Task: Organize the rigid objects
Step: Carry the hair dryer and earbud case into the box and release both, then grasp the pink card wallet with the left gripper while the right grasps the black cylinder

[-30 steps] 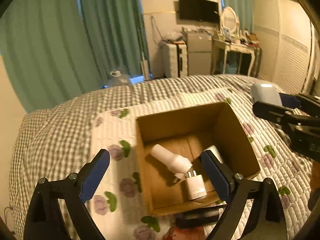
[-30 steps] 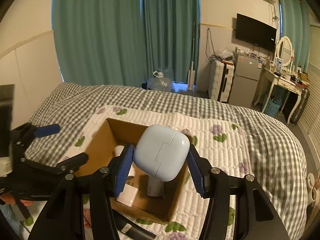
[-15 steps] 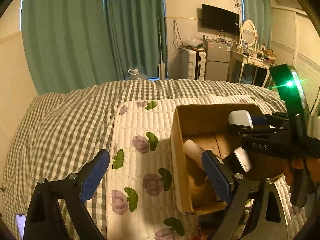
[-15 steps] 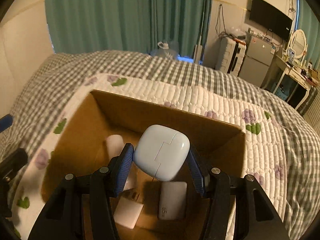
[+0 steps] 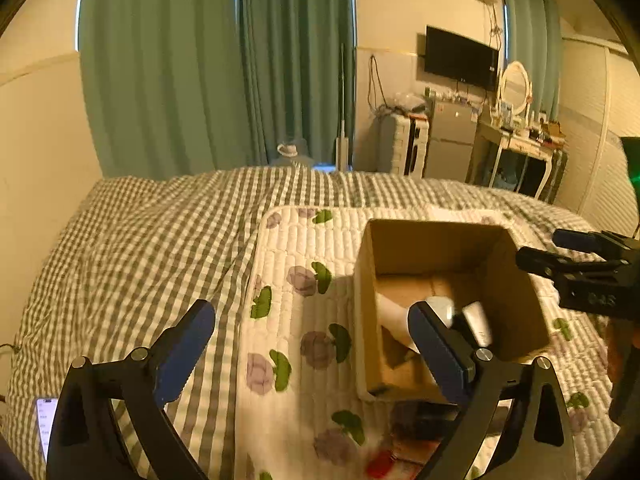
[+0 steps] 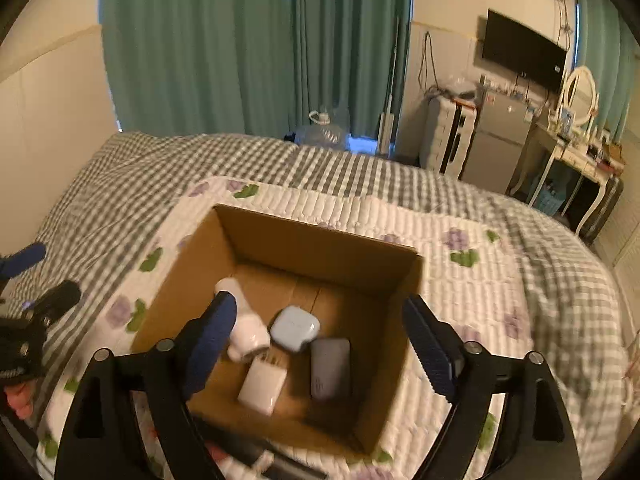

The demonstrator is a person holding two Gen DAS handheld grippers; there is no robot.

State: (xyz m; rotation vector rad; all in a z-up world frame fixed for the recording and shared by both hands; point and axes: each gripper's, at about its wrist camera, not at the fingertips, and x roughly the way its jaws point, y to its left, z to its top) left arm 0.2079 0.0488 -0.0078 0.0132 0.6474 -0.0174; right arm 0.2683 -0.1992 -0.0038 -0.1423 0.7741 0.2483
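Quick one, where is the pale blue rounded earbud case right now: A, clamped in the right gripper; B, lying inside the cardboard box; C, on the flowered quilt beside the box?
B: the pale blue rounded earbud case lies on the floor of the brown cardboard box, and the right gripper is open and empty.

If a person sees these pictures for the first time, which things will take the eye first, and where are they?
The open cardboard box on the flowered quilt draws the eye first. On its floor lie a pale blue earbud case, a white charger plug, a grey slab-shaped device and a white cylinder. The right gripper hangs open and empty above them, and the left gripper is open over the quilt beside the box.
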